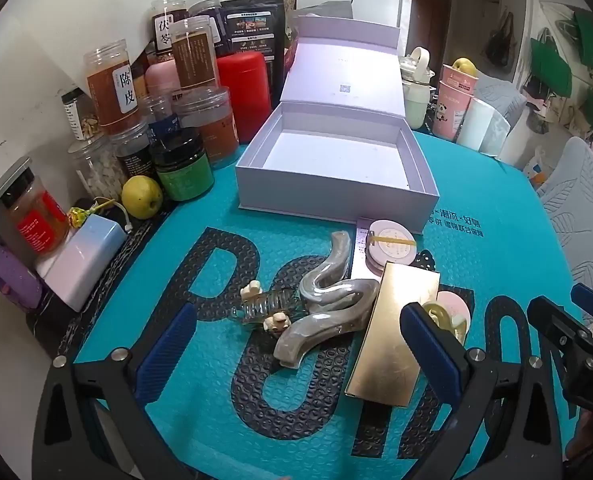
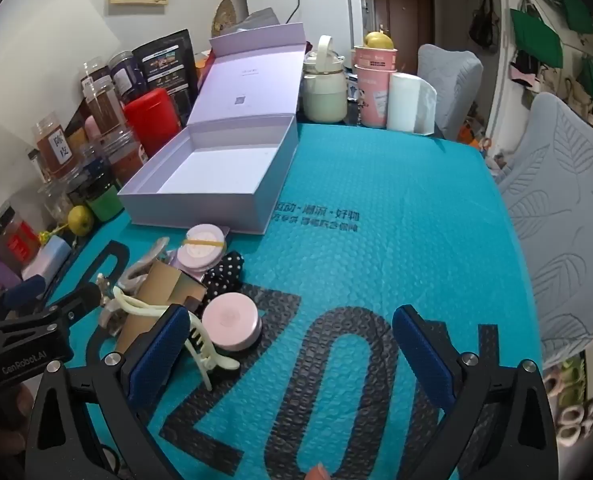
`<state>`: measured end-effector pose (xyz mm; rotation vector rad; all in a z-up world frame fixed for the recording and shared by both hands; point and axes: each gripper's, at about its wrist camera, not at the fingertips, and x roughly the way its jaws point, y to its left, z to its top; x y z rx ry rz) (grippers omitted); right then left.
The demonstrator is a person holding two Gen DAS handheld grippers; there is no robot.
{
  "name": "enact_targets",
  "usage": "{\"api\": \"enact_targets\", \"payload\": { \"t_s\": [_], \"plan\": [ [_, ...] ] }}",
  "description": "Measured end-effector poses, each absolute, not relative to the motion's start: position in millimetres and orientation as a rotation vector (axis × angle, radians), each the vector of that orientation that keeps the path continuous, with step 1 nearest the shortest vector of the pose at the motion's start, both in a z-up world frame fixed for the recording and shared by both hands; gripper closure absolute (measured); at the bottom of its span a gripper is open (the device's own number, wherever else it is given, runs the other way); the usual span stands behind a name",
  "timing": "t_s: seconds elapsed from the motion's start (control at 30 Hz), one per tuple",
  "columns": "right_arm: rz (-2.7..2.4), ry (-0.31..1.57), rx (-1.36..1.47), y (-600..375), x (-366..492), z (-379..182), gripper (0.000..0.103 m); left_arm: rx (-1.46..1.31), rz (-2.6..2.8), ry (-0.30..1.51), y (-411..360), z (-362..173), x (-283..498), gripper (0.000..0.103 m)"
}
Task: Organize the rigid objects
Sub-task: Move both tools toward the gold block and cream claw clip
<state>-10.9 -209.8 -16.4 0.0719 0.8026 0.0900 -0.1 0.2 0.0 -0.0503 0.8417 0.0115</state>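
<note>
An open lilac box (image 1: 332, 152) (image 2: 212, 168) with its lid up stands empty on a teal bubble mat. In front of it lies a heap: two grey wavy hair claws (image 1: 328, 280), a clear claw clip (image 1: 264, 308), a gold flat box (image 1: 396, 328) (image 2: 156, 292), round pink tins bound with a yellow band (image 1: 388, 246) (image 2: 202, 246), a pink round tin (image 2: 232, 324), a cream hair claw (image 2: 200, 348) and a black dotted cloth (image 2: 224, 270). My left gripper (image 1: 300, 348) is open, hovering just before the heap. My right gripper (image 2: 292, 356) is open over bare mat, right of the heap.
Jars, a red canister (image 1: 242, 92) and a yellow fruit (image 1: 141, 197) crowd the left side by the wall. A cream kettle (image 2: 324, 88), pink cups (image 2: 374, 84) and a paper roll (image 2: 406, 102) stand behind the box. Grey chairs (image 2: 568, 216) flank the right edge.
</note>
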Motion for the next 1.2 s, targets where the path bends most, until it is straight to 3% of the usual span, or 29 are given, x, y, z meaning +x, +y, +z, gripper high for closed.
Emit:
{"api": "enact_targets", "payload": {
  "t_s": [1.2],
  "plan": [
    [0.095, 0.787, 0.055, -203.7, -12.9, -9.0, 0.000, -0.049, -0.013, 0.848, 4.2, 5.0, -3.9, 0.000]
  ]
}}
